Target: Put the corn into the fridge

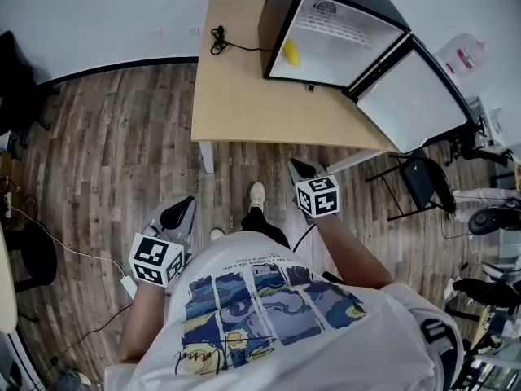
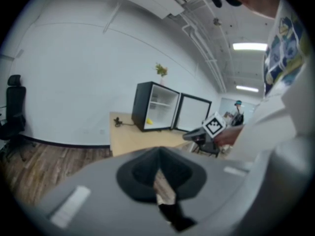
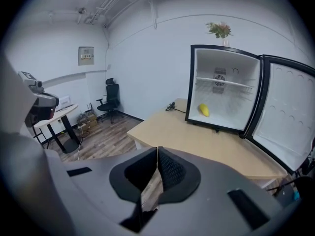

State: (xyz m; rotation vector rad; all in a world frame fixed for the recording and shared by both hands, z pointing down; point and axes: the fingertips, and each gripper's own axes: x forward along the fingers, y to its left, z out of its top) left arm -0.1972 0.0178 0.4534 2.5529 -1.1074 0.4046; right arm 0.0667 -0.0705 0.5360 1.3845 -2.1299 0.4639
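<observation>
Right gripper (image 3: 156, 154) and left gripper (image 2: 158, 156) are both clenched on nothing, well short of the light wooden table (image 3: 197, 141). The yellow corn cob (image 3: 203, 110) already lies on the left of the black mini fridge's (image 3: 192, 82) floor. The white-lined door (image 3: 288, 132) hangs open, and a clumsy shove could roll the cob out.

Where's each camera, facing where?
Head view: on the person's head, facing steeply down at the light wooden table and black mini fridge with open door; shows printed white T-shirt, left claw, right claw.
Left gripper view: on the left claw, facing along its shut jaws toward table and fridge; shows right claw, T-shirt.
Right gripper view: on the right claw, facing table and fridge; only its own shut claw shows.
Shared: all see the yellow corn cob in the fridge.
</observation>
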